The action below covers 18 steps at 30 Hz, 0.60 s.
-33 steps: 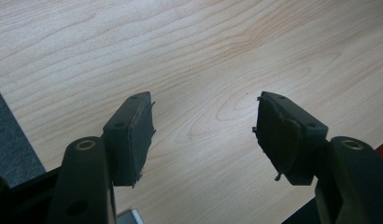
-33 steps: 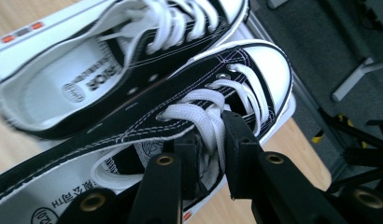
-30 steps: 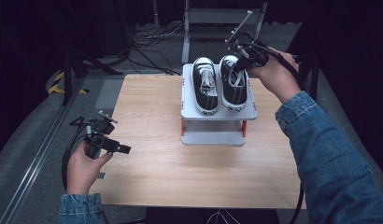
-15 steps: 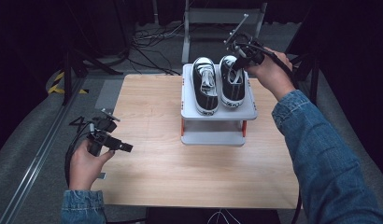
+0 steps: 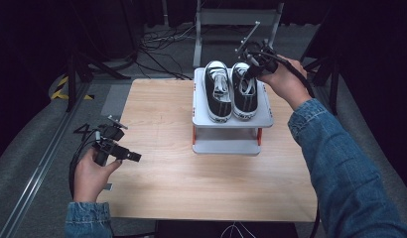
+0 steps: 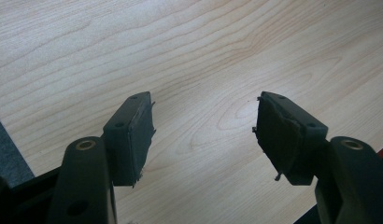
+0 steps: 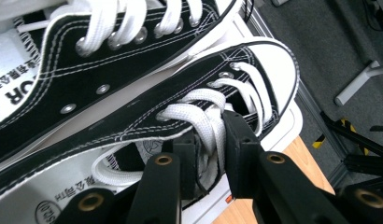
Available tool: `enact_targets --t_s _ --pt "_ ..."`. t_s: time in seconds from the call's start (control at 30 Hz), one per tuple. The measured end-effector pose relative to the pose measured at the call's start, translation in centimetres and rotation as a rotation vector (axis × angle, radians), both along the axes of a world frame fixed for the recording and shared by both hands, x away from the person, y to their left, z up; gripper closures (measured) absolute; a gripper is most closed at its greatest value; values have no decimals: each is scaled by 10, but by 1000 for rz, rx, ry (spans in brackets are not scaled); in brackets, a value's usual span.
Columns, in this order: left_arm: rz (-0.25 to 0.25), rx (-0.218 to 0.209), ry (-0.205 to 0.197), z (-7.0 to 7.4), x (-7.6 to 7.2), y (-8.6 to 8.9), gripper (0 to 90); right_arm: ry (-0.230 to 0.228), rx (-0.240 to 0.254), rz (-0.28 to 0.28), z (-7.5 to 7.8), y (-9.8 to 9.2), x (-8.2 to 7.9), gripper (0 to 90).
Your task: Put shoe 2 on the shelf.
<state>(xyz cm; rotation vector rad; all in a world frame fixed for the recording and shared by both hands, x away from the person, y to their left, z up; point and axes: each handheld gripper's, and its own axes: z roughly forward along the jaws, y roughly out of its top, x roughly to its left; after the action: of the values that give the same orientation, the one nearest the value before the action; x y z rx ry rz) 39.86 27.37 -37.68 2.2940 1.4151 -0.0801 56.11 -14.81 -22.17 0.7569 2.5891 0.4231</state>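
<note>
Two black shoes stand side by side on the top shelf of the grey rack (image 5: pixel 231 147), which sits at the far side of the table (image 5: pixel 191 188). The right gripper (image 5: pixel 248 74) is above the right shoe (image 5: pixel 245 94). The right gripper view shows what the high view cannot: its jaws pinch the white laces (image 7: pixel 206 123). The left gripper (image 6: pixel 203 135) is well left of the rack, open over bare wood.

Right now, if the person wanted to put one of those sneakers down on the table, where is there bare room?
Bare wooden table stretches across the near half in front of the grey rack, and between the rack and the left gripper. It is crowded on the rack's top shelf, where both sneakers sit side by side and the right gripper pinches a lace.
</note>
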Motion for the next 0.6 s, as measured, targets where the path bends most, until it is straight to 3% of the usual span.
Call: enact_targets --t_s 0.17,0.27,0.33,0.43,0.5,0.6 --pt "-5 -2 6 -1 0 -2 373 -6 -14 19 -4 4 -5 760" --pt "0 -3 3 0 0 -1 372 3 6 17 -4 1 -5 715" --pt "2 -4 2 0 -1 0 373 33 50 10 -1 -4 -3 636" --pt "0 -2 3 0 -1 0 372 56 96 1 7 -11 -5 588" --pt "-1 -3 4 0 -1 -1 372 61 111 -2 10 -13 -6 578" --pt "-6 -4 2 0 0 -2 372 56 189 -6 23 -26 -15 535"
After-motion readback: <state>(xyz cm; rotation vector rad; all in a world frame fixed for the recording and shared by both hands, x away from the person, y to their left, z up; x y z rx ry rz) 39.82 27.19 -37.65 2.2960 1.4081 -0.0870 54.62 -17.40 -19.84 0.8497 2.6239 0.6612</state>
